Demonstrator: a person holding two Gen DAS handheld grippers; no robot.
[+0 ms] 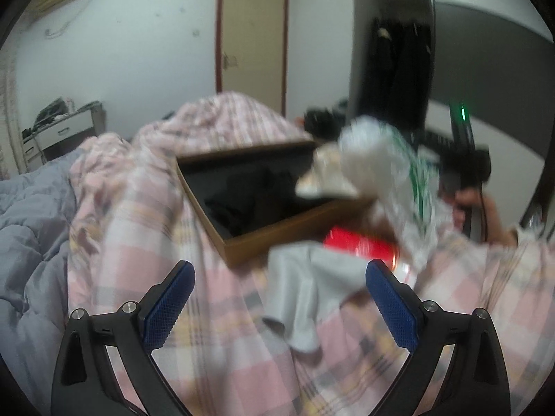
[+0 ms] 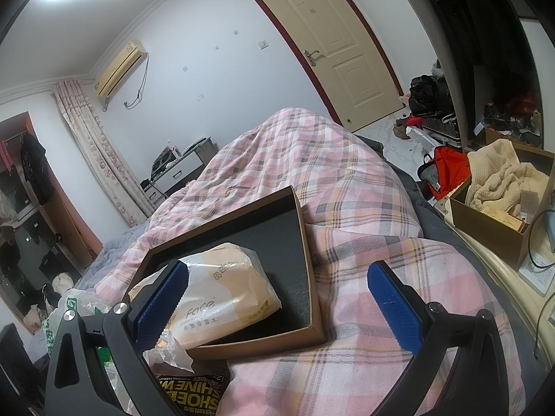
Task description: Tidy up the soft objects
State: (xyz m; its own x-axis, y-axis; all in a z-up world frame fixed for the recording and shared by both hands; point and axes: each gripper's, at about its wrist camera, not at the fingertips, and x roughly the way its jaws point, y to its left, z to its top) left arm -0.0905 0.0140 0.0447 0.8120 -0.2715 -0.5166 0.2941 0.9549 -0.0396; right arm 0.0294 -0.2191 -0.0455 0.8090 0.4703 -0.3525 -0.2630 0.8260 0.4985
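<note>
A brown shallow box (image 2: 314, 332) with a black inside lies on the pink plaid quilt (image 2: 347, 187). A pack of facial tissues (image 2: 225, 298) rests in its near corner. My right gripper (image 2: 277, 301) is open just above the box, its left pad beside the pack, not gripping it. In the left wrist view the box (image 1: 277, 239) lies ahead, with the tissue pack (image 1: 322, 176) and a blurred plastic bag (image 1: 381, 163) at its right edge. A grey cloth (image 1: 305, 294) lies between my open left gripper (image 1: 277, 298) fingers.
A red packet (image 1: 360, 246) lies right of the box. A shoe-shine packet (image 2: 194, 391) and plastic bags (image 2: 79, 308) lie near the right gripper. A cardboard box with a cream blanket (image 2: 499, 180) stands beside the bed. A grey duvet (image 1: 31, 228) lies left.
</note>
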